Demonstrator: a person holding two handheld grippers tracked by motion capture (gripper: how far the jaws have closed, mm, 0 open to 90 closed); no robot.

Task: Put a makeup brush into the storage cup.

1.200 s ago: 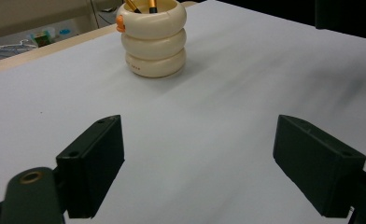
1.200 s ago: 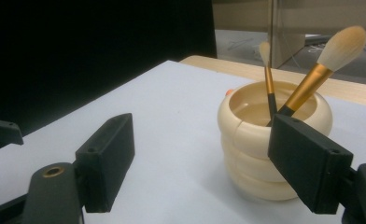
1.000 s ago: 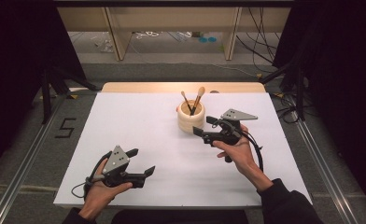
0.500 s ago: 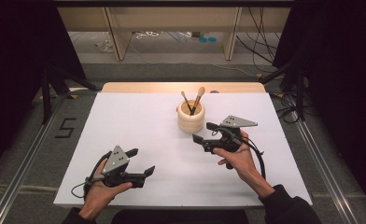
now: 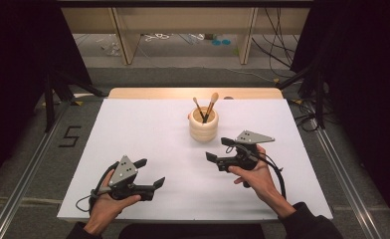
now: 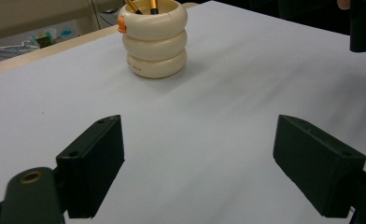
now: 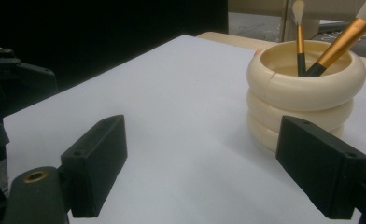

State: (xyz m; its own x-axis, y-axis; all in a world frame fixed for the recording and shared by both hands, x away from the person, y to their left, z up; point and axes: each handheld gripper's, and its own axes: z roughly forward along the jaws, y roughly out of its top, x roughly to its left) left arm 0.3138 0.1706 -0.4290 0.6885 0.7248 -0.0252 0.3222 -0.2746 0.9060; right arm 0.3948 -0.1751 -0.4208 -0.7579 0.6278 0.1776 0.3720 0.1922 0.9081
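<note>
A cream ringed cup [image 5: 203, 127] stands on the white table top [image 5: 148, 129], toward the far middle. Two make-up brushes [image 5: 211, 105] with orange ferrules lean in it, heads up. My right gripper [image 5: 218, 149] hovers just near-right of the cup, pointing left. Its jaws are open and have just been widening, with nothing between them. The right gripper view has the cup [image 7: 302, 98] ahead on the right, beyond the open right gripper [image 7: 204, 172]. My left gripper [image 5: 150, 173] is open and holds nothing near the front left edge. Its own view shows the left gripper [image 6: 200, 172] with the cup [image 6: 154, 39] far ahead.
A wooden strip [image 5: 193, 93] borders the table's far edge. Shelving legs and loose cables [image 5: 277, 45] lie on the floor behind it. Metal rails [image 5: 340, 169] run along both sides. A "5" mark [image 5: 69, 136] sits on the floor at left.
My right gripper has drawn back from the cup toward the near edge, and its jaws stand a little wider. The left gripper and the cup have stayed put.
</note>
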